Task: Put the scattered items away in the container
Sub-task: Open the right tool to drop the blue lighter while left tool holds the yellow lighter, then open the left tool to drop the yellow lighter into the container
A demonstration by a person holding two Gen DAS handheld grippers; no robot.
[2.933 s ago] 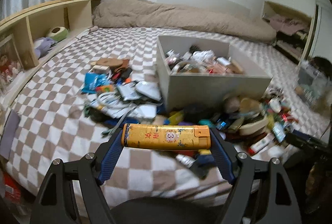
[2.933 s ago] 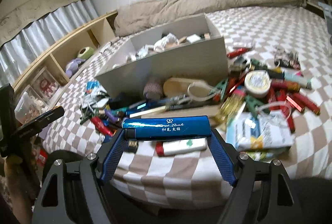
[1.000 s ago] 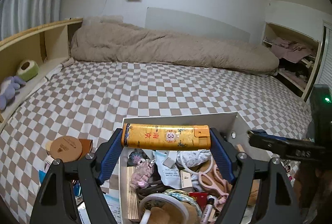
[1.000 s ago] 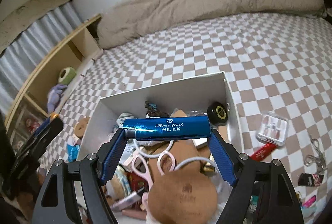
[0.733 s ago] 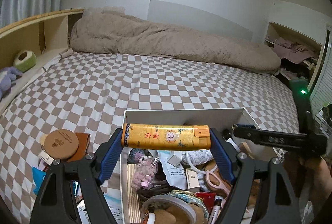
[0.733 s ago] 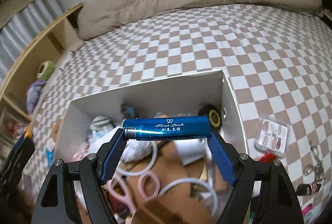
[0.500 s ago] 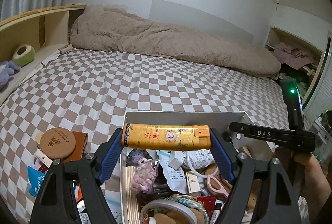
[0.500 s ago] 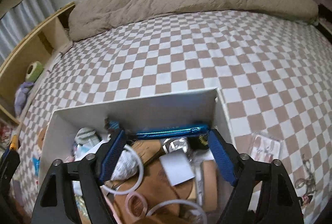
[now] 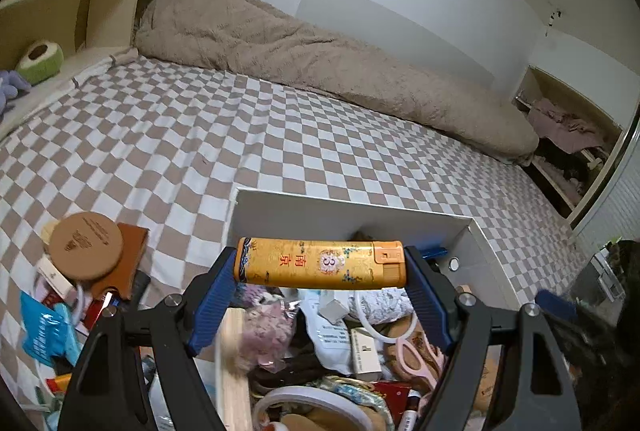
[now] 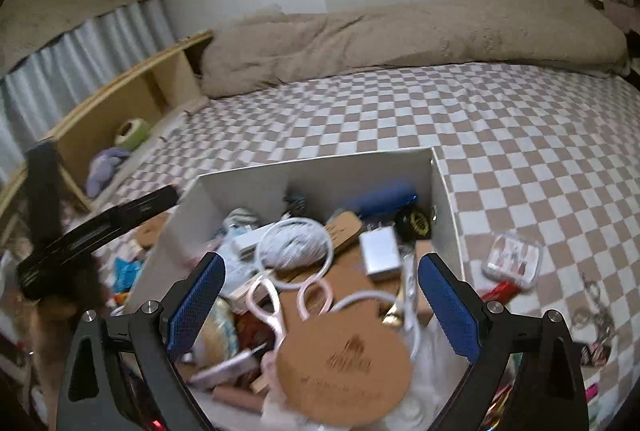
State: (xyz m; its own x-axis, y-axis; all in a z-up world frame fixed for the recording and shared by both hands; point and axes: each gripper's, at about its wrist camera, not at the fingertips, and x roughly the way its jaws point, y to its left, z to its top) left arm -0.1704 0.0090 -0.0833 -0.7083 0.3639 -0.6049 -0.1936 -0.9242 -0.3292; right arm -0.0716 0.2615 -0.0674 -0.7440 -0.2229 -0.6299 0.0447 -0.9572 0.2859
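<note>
The left gripper (image 9: 320,265) was clamped on the yellow lighter (image 9: 320,263), gripping it end to end, level, right over the white box (image 9: 352,211). Below the lighter, toward 6 o'clock, the box was crammed: pink scissors (image 9: 414,353), a white ring, packets, a wooden strip. Off at 9 o'clock a round cork disc (image 9: 85,245) sat on a brown leather piece, with a blue packet (image 9: 44,327) lower at 8 o'clock on the checkered bedspread (image 9: 200,135).

Over to the right gripper (image 10: 322,305): jaws wide apart, nothing between the blue pads (image 10: 196,305). It hung above the same white box (image 10: 442,207). The blue lighter (image 10: 380,201) lay inside at 12 o'clock, against the far wall, blurred. Beside it at 1 o'clock sat a black round tin (image 10: 414,225). Nearer, at 6 o'clock, was a cork-coloured paddle (image 10: 346,359). Outside the box at 3 o'clock, a clear case (image 10: 512,261) rested on the bedspread. The other gripper's dark body showed at 9 o'clock.
</note>
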